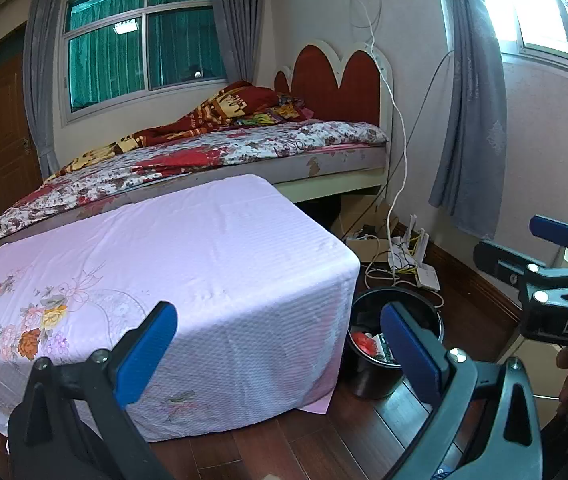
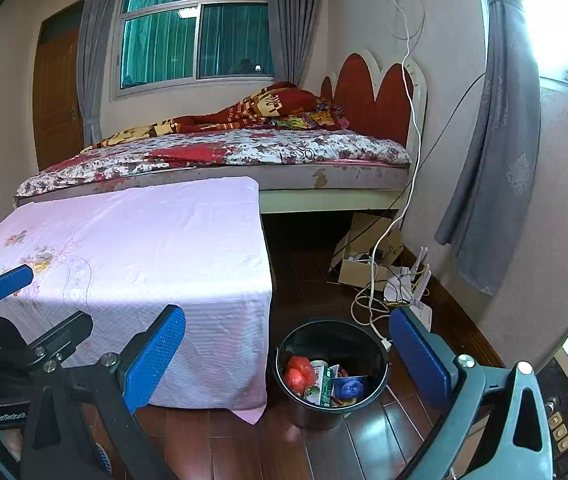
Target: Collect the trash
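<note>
A black trash bin [image 2: 332, 404] stands on the wooden floor to the right of a low table under a pink floral cloth [image 2: 143, 248]. In it lie a red crumpled bag [image 2: 299, 374], a green-white carton [image 2: 324, 385] and a blue packet [image 2: 350, 388]. The bin also shows in the left wrist view [image 1: 372, 372]. My left gripper [image 1: 279, 348] is open and empty above the table's front right corner. My right gripper [image 2: 288, 360] is open and empty, just above and in front of the bin. The right gripper shows at the right edge of the left wrist view [image 1: 524, 252].
A bed [image 2: 243, 156] with a floral quilt and red headboard stands behind the table. Cardboard boxes [image 2: 364, 252], white cables [image 2: 368, 304] and a router [image 2: 416, 296] lie on the floor by the right wall. Grey curtains [image 2: 496, 152] hang at the right.
</note>
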The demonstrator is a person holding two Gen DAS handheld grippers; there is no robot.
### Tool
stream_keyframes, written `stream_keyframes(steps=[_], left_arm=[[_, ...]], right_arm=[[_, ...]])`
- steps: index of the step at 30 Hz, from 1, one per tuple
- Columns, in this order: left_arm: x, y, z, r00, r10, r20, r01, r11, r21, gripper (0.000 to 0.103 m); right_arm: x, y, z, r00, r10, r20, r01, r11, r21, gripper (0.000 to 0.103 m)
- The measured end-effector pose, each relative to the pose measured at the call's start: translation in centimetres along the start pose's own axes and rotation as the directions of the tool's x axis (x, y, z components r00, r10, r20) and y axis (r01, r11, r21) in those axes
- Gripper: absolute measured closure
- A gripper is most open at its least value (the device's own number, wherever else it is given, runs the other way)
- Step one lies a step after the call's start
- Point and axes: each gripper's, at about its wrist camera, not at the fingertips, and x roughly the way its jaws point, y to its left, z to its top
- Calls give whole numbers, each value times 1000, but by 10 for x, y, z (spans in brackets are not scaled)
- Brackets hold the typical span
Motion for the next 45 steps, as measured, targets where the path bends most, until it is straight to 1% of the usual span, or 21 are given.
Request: stream_keyframes(steps=[45], left_arm=[[0,3,4,1000,6,17,-6,1000,2,1]], right_arm=[[0,-1,-1,1000,5,-5,-5,1000,-6,0]])
